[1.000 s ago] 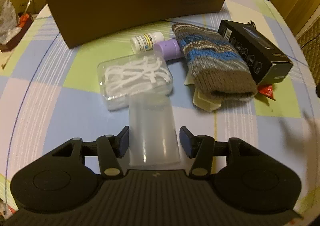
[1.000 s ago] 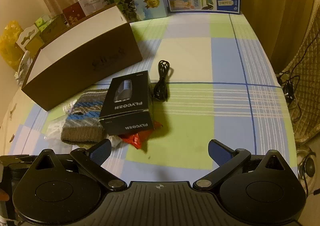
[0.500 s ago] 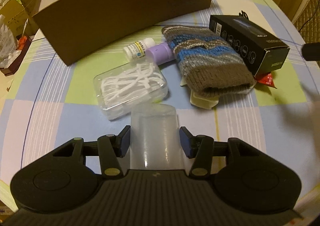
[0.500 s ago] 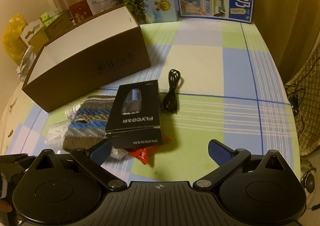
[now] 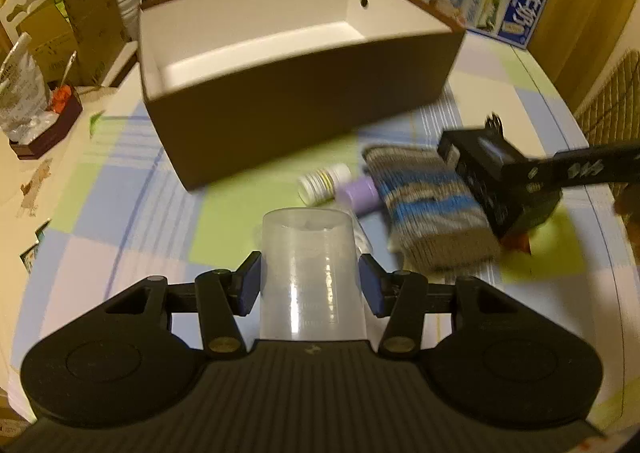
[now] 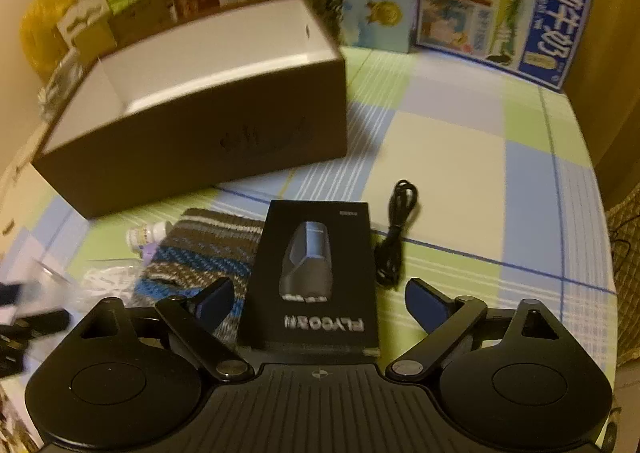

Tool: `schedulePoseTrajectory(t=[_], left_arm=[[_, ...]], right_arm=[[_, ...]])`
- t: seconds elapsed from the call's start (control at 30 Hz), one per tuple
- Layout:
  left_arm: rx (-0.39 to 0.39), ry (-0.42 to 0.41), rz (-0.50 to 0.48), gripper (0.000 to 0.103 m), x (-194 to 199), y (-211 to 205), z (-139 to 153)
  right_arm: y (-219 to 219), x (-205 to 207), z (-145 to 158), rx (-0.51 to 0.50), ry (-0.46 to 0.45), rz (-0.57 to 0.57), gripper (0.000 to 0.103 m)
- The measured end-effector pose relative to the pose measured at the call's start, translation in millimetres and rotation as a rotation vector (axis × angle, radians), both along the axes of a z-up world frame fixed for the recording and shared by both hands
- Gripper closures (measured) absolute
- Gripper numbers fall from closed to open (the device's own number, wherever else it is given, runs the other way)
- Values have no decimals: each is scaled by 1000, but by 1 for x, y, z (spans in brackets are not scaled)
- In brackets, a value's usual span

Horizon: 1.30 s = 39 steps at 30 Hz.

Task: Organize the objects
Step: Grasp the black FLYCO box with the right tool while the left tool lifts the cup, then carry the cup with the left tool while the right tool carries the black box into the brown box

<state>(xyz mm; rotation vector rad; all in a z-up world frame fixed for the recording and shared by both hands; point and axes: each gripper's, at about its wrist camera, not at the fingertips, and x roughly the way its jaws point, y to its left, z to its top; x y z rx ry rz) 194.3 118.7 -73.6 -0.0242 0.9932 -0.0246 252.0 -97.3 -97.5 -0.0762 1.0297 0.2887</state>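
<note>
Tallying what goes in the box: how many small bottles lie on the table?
2: a white bottle and a purple-capped bottle, side by side between the brown box and knitted sock. Others may be hidden.

— From where does the left wrist view look?

— From above the near left of the table, facing the open brown cardboard box [image 5: 304, 109] far ahead.

— And the right wrist view?

— From near, more to the right, close over the black printed carton [image 6: 316, 277]. Both share the box [image 6: 192, 157], the carton [image 5: 496, 181] and the striped knitted sleeve [image 5: 428, 209].
</note>
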Motion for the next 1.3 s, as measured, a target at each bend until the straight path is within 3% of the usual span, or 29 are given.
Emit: schedulePoseTrajectory(t=[0.27, 0.4, 0.53, 0.7, 1.03, 1.17, 1.3], left_arm=[[-8, -51, -35, 57, 23, 13, 23], [-17, -71, -53, 57, 36, 16, 31], [-25, -90, -75, 57, 49, 20, 40], [-36, -112, -93, 57, 65, 26, 51], [-72, -152, -85, 57, 111, 42, 71], [-86, -152, -74, 57, 134, 51, 73], [-99, -143, -29, 57, 160, 61, 69]], right_arm=[[19, 33, -27, -80, 83, 14, 16], [23, 42, -40, -119, 112, 15, 25], [22, 43, -39, -118, 71, 30, 27], [13, 39, -14, -78, 10, 5, 27], [30, 60, 77, 61, -182, 81, 27], [58, 90, 92, 104, -220, 134, 27], [88, 124, 89, 129, -230, 194, 27]])
